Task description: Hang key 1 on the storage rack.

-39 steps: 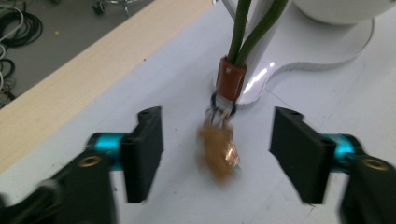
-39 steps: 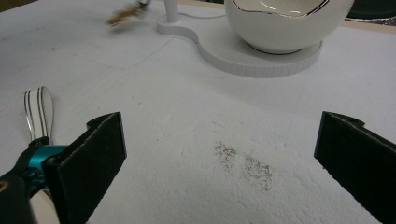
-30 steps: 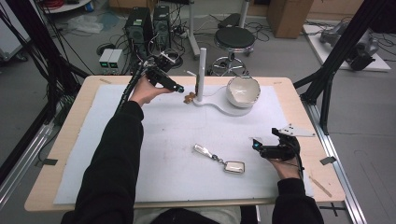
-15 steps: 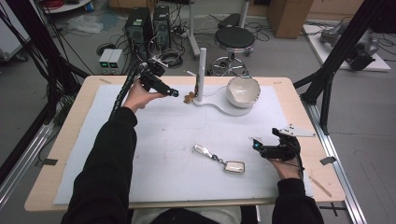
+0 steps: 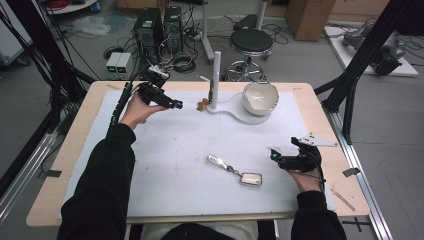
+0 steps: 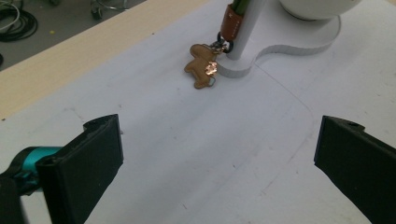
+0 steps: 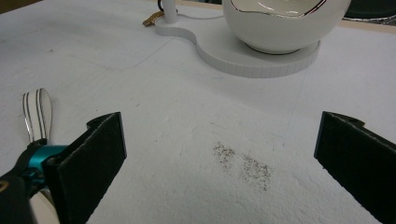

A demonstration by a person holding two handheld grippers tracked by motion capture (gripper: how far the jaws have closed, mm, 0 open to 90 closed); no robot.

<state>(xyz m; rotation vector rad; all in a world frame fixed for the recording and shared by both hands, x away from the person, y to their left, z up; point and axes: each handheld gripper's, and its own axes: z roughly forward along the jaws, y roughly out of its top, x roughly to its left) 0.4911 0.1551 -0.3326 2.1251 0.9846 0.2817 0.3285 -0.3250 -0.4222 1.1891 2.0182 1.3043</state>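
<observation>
A white stand at the back of the mat carries an upright post and a white bowl. A brown gingerbread-man keychain is looped round the foot of the post and lies on the mat. My left gripper hovers open to its left, jaws wide with nothing between them. A silver keychain with a rectangular tag lies on the mat near the front. My right gripper rests open just right of it, aimed at the bowl; the keychain's metal strip shows beside its left jaw.
The white mat covers most of the wooden table. A grey smudge marks the mat ahead of my right gripper. Behind the table stand a stool and computer cases; black frame struts rise at the right.
My left gripper has drawn back to the left, away from the post and the gingerbread keychain. The right gripper and the silver keychain have stayed put.
</observation>
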